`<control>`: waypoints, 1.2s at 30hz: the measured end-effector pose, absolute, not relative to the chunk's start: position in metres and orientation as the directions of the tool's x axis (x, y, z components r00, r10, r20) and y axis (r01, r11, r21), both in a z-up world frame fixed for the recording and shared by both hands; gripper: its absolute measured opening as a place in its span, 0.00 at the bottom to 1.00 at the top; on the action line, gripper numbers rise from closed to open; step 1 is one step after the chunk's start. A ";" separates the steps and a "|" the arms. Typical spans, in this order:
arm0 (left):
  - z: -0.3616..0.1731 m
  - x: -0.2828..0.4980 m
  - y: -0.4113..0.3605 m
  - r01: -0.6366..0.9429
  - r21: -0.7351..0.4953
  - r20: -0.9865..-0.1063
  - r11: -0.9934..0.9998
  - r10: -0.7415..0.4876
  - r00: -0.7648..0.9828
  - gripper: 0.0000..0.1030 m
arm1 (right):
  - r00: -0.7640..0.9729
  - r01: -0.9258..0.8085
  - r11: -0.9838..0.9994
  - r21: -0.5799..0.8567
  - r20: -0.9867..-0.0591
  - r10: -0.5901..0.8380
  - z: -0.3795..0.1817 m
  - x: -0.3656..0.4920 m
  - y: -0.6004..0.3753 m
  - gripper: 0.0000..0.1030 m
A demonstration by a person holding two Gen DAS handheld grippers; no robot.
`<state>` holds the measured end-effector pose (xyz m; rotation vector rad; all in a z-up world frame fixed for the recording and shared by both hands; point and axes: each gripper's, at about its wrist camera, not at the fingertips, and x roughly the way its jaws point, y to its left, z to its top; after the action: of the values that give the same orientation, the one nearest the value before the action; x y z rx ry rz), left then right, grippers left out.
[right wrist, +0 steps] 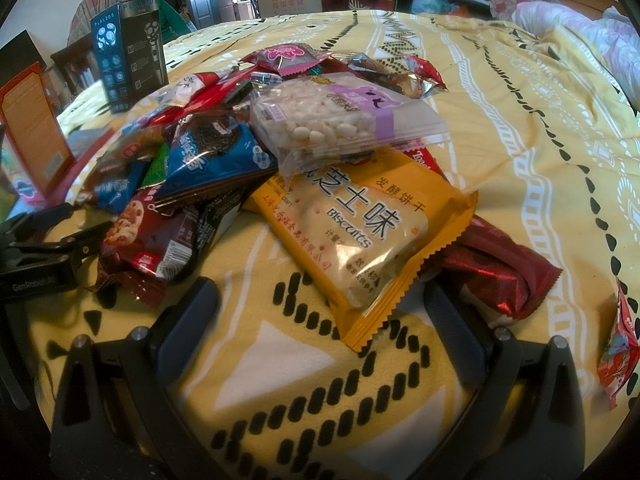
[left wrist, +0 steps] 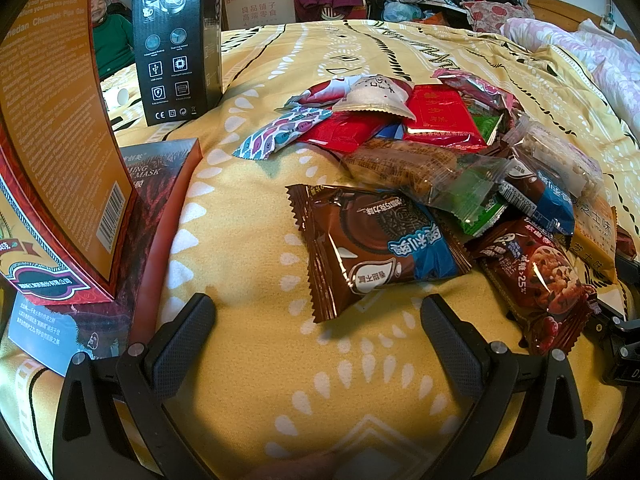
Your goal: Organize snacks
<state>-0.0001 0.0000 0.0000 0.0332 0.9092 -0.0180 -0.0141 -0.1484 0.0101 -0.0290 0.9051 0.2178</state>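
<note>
A loose pile of wrapped snacks lies on a yellow patterned bedspread (left wrist: 248, 208). In the left wrist view my left gripper (left wrist: 318, 322) is open and empty; a brown Oreo chocolate packet (left wrist: 372, 246) lies just ahead, its near corner between the fingers. A chocolate-chip cookie packet (left wrist: 536, 280) lies to its right. In the right wrist view my right gripper (right wrist: 320, 304) is open and empty, with the near edge of a yellow biscuit packet (right wrist: 360, 232) between the fingers. A clear puffed-rice packet (right wrist: 336, 120) rests on top of it. The left gripper's body (right wrist: 36, 252) shows at the far left.
An orange box (left wrist: 60, 140) stands on a flat dark red mask box (left wrist: 160, 208) at left. A black shaver box (left wrist: 178, 40) stands further back. A dark red wrapper (right wrist: 500, 268) and a red packet (right wrist: 618, 352) lie at right. A person in green (left wrist: 112, 36) sits beyond the bed.
</note>
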 end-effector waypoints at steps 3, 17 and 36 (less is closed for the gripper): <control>0.000 0.000 0.000 0.030 0.021 -0.789 0.999 -0.002 0.614 1.00 | 0.597 -0.200 0.978 0.067 -0.783 0.175 0.010 -0.014 -0.148 1.00; 0.000 0.000 0.000 0.030 0.021 -0.789 0.999 -0.002 0.614 1.00 | 0.598 -0.200 0.978 0.066 -0.782 0.175 0.010 -0.014 -0.148 1.00; 0.003 -0.010 0.005 0.042 -0.008 -0.794 0.999 -0.032 0.607 1.00 | 0.517 -0.245 0.958 0.151 -0.815 0.261 0.063 -0.013 -0.155 0.58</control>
<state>-0.0104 0.0046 0.0027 0.0114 0.9175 -0.0424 -0.0131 -0.1549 0.0629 0.0179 0.9819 0.3040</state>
